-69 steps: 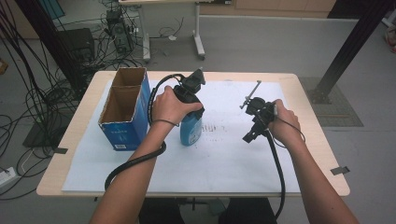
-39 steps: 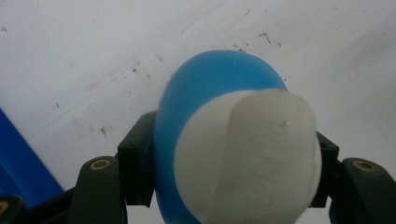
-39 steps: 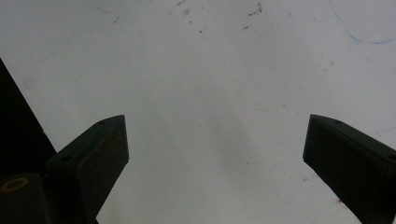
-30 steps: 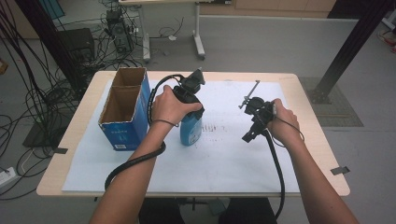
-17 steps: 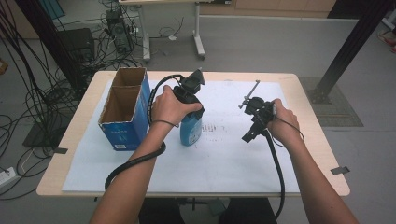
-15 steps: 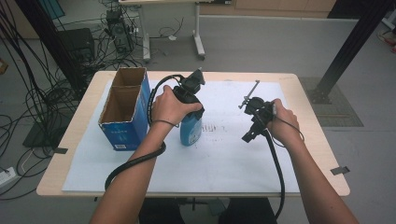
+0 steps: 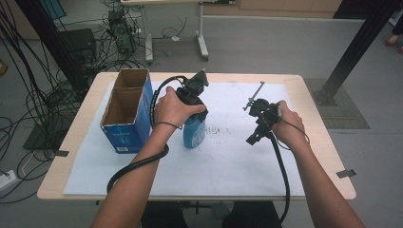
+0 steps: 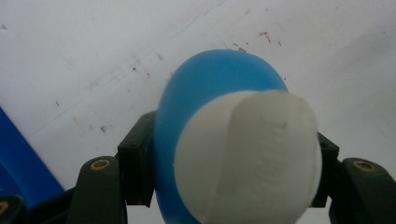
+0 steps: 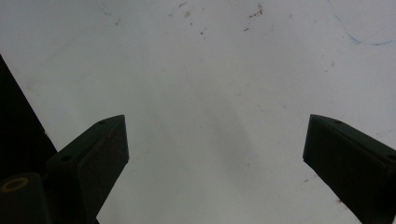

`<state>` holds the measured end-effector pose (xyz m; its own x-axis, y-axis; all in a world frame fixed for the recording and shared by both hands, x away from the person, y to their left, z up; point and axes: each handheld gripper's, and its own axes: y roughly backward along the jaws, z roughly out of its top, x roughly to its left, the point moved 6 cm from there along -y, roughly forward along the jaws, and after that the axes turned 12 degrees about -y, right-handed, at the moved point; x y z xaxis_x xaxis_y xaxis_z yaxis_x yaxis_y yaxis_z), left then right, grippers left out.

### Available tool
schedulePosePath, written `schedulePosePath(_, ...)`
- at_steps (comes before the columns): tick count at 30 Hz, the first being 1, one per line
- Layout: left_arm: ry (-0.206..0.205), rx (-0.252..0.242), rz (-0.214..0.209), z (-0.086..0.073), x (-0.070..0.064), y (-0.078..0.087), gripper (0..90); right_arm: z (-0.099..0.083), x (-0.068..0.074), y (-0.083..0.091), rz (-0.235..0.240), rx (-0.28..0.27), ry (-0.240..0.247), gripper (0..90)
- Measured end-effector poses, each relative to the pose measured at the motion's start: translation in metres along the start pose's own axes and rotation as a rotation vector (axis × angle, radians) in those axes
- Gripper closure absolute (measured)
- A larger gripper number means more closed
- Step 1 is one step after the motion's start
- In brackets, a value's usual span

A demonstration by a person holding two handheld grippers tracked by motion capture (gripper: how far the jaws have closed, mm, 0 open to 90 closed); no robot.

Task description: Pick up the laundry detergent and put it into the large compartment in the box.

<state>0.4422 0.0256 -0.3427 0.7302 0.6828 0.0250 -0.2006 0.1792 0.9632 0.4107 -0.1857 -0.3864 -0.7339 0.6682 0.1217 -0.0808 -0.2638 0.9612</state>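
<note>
Your left gripper [image 7: 194, 111] has its 2 jaws clamped on the blue bottle [image 7: 194, 133], standing on the white sheet [image 7: 228, 161] beside the box [image 7: 124, 124]. Right gripper [image 7: 256, 130] is wide open, empty. Keep the squeeze steady and lift straight so the bottle doesn't tip.

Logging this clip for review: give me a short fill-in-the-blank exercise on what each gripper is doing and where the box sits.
1. The left gripper is shut on a blue ____ with a white cap.
2. The right gripper has its jaws ____ over the white sheet.
3. The cardboard box stands to the bottle's ____ in the high view.

Missing words: bottle; open; left
</note>
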Motion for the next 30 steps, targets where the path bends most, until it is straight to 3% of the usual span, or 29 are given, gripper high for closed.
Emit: schedulePosePath(30,-0.003,-0.007,0.007,-0.0002,-0.0001,-0.0002,37.2,0.0013,0.0012,-0.0010,-0.004,0.005,-0.003,6.7)
